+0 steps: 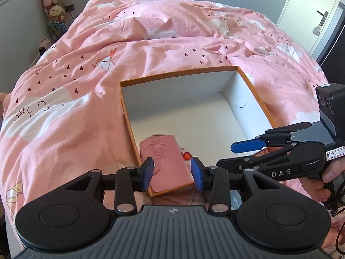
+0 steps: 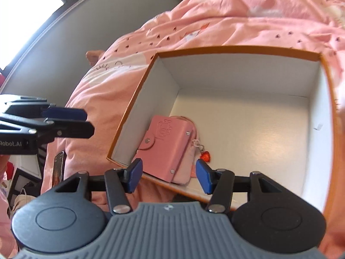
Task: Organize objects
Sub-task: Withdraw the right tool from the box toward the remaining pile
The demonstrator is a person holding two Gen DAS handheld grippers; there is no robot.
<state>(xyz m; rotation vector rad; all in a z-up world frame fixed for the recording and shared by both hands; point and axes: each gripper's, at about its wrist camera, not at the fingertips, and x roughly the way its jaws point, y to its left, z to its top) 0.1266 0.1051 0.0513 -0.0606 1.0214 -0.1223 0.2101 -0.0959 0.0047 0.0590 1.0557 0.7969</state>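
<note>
A pink wallet [image 1: 166, 164] with an embossed figure and a red heart charm [image 1: 187, 155] lies inside the orange-rimmed white box [image 1: 179, 73], in its near corner. It also shows in the right wrist view [image 2: 166, 149], leaning on the box's near wall [image 2: 142, 105], with the charm [image 2: 206, 155] beside it. My left gripper [image 1: 172, 172] is open and empty just above the wallet at the box's near edge. My right gripper [image 2: 168, 176] is open and empty over the box's near rim; it shows from the side in the left wrist view [image 1: 248, 145].
The box sits on a bed with a rumpled pink printed duvet [image 1: 86, 69]. Stuffed toys [image 1: 54, 2] stand in the far left corner. A white door [image 1: 312, 15] is at the far right. A phone [image 2: 59, 168] lies at the bed's edge.
</note>
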